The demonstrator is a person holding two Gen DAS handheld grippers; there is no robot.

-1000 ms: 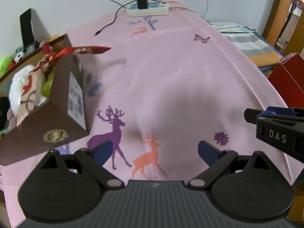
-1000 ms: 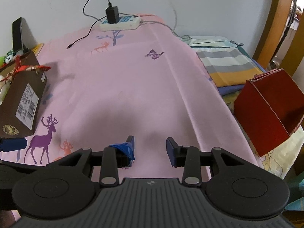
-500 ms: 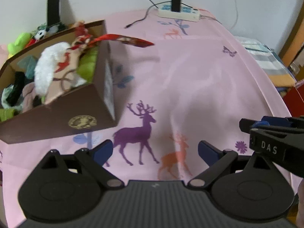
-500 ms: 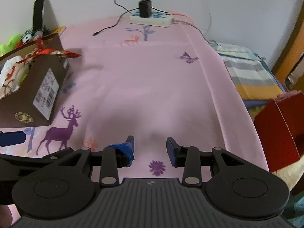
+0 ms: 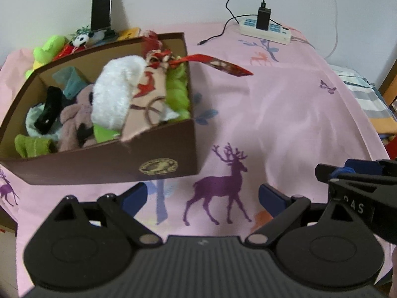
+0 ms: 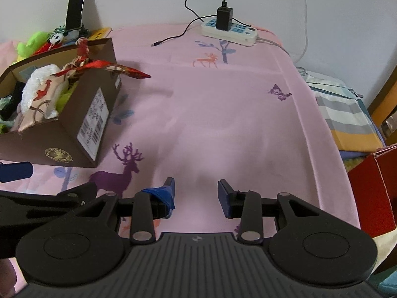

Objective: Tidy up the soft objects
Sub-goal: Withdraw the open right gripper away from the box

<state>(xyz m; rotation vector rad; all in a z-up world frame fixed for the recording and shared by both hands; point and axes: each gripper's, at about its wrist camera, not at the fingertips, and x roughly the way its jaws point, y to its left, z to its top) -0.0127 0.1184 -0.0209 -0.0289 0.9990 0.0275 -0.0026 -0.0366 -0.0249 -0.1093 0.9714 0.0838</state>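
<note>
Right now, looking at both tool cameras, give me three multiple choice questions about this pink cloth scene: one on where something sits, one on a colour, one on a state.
1. Where does the white power strip lie?
A. At the far edge of the pink deer-print cloth
B. Inside the brown cardboard box
C. On the red carton

2. What colour is the large deer printed in front of the box?
A. Green
B. Purple
C. White

3. What state is the left tool in?
A. Shut on the ribbon
B. Shut on nothing
C. Open, holding nothing

Answers: 1 A, it lies by the wall. 2 B, the large deer is purple. 3 C, its blue pads stand wide apart over bare cloth.
</note>
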